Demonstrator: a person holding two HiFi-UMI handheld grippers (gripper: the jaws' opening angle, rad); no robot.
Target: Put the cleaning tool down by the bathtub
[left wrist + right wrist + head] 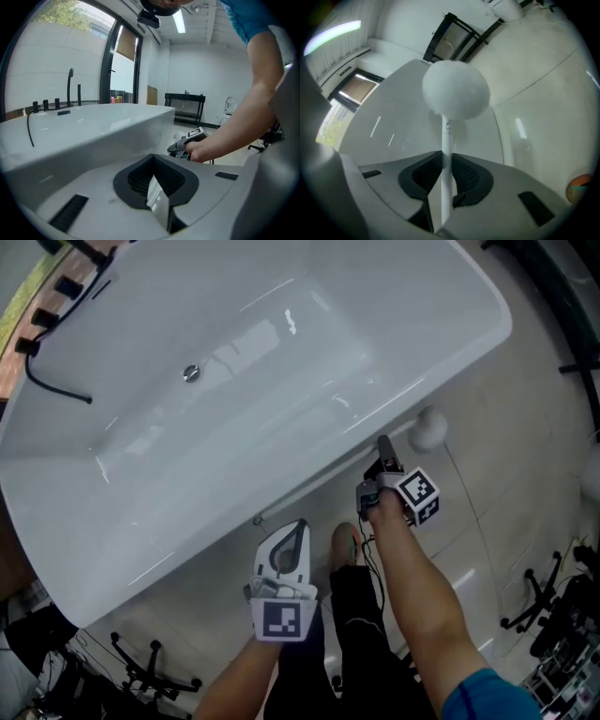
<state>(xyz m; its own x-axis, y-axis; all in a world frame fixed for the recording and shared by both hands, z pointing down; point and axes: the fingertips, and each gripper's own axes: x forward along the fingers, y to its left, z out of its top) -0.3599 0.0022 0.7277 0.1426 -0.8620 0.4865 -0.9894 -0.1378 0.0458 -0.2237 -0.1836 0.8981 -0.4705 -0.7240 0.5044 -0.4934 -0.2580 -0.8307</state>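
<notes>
Head view: one bathtub (394,306), its left end cut off by the frame; one cleaning tool (428,430), fluffy white head just beside the tub's outer wall, handle barely visible here
Right gripper view: right gripper (446,171) clenched on the tool's thin handle
Left gripper view: left gripper (154,185), jaws pressed together, nothing between
Grippers: two

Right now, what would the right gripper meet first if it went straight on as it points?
The brush in the right gripper leads and would probably touch the bathtub wall first, or the floor beside it; depth is unclear.
</notes>
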